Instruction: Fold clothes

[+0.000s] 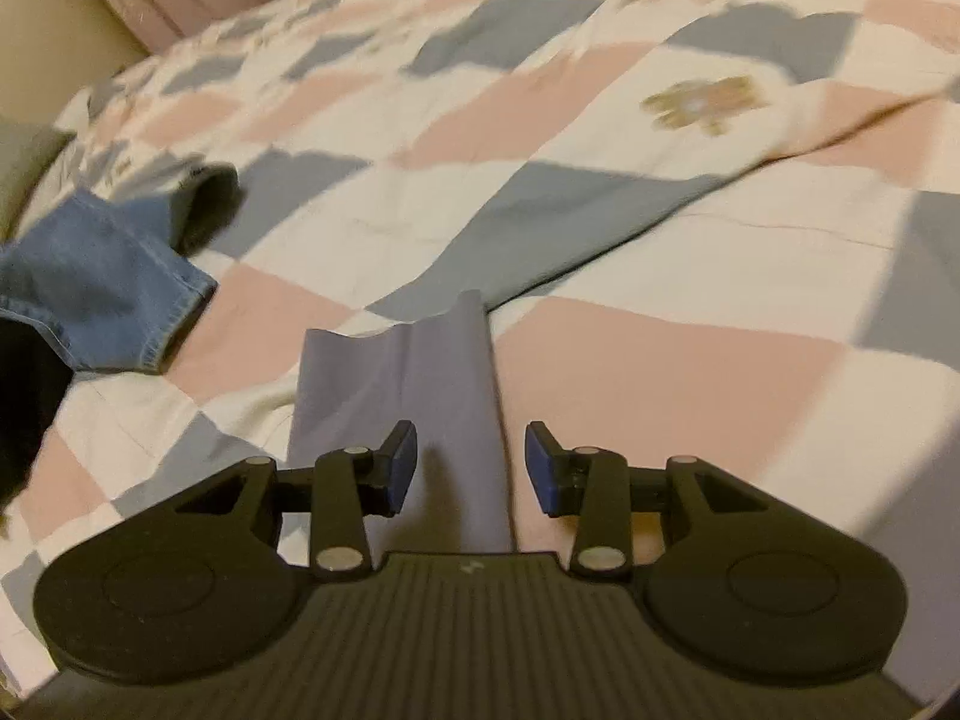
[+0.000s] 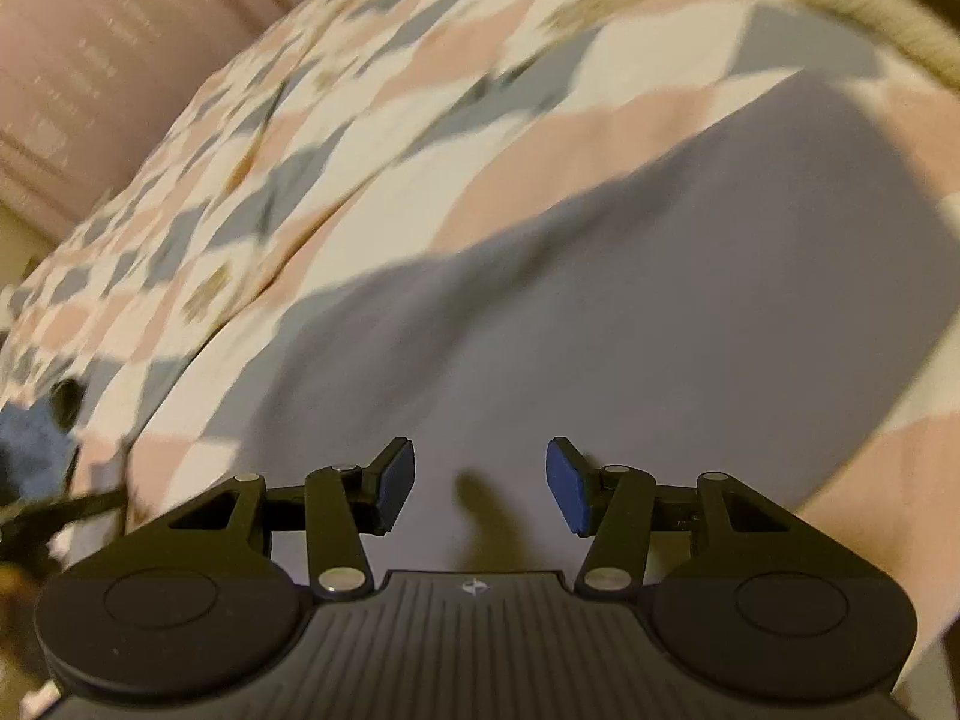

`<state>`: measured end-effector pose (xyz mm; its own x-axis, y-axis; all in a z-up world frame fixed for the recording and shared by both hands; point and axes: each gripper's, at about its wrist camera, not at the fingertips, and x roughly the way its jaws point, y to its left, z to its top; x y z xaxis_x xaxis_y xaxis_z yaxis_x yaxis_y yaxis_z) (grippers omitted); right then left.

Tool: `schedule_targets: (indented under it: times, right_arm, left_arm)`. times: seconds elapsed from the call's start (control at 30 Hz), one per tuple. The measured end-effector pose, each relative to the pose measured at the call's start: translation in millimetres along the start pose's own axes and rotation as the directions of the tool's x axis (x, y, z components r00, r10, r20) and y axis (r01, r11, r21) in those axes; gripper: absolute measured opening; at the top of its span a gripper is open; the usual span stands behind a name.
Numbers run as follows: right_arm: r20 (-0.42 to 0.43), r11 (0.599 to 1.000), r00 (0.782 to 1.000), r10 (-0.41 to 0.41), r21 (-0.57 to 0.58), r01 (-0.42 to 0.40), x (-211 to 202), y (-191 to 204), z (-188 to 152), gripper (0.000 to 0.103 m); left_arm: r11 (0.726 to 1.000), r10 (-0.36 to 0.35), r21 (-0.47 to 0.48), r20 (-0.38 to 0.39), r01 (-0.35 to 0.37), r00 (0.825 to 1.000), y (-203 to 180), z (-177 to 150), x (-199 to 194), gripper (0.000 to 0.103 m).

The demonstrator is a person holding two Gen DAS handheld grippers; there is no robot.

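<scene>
Left gripper [image 1: 470, 467], jaws parted and empty, poised over a narrow lavender garment [image 1: 414, 372] strip running toward 12 o'clock; right gripper [image 2: 480, 483], jaws likewise apart, above the garment's broad spread on the checked quilt [image 1: 660, 276]. Denim piece [image 1: 96, 282] at 9 o'clock of the left view. Risk, by judgement: a pinch may catch quilt together with cloth, since both lie soft and flush.

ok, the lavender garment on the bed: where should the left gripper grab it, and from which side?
Probably the narrow strip of the lavender garment ahead of the left gripper, near its far end. That end lies rumpled, with a raised fold to pinch, while the rest lies flat on the checked quilt. Come straight forward and down; the jaws are open and already straddle the strip.
</scene>
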<state>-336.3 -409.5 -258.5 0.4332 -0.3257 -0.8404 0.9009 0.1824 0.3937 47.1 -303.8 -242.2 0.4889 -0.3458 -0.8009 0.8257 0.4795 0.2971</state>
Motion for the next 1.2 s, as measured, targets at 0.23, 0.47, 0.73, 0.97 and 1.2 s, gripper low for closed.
schedule_targets:
  times: [0.23,0.47,0.73,0.97,1.2]
  right_arm:
    - [-0.06,0.999,0.998,0.032,-0.015,-0.033,16.5,44.3,-18.9,0.052]
    - [-0.093,0.996,0.995,0.04,-0.079,-0.048,23.5,75.1,-32.3,0.053]
    - [-0.191,0.738,0.979,0.069,-0.651,-0.179,24.5,186.5,-124.2,0.053]
    - [-0.038,0.166,0.997,0.067,-0.985,-0.049,17.1,235.7,-225.9,0.049]
    - [0.055,-0.142,0.993,0.103,-0.987,0.069,27.6,237.7,-274.3,0.033]
  left_arm:
    - [0.966,-0.073,-0.248,-0.011,0.068,0.997,46.3,7.4,38.5,0.003]
    - [0.71,0.072,-0.704,0.088,0.011,0.994,195.2,-100.6,-75.3,0.002]
    - [0.483,-0.119,-0.875,-0.029,0.032,0.993,233.5,-220.7,-25.8,0.004]
    - [0.279,-0.176,-0.952,0.077,0.125,0.981,244.3,-266.2,-18.6,0.021]
    - [0.26,-0.189,-0.955,0.093,0.141,0.977,247.7,-268.9,-17.1,0.02]
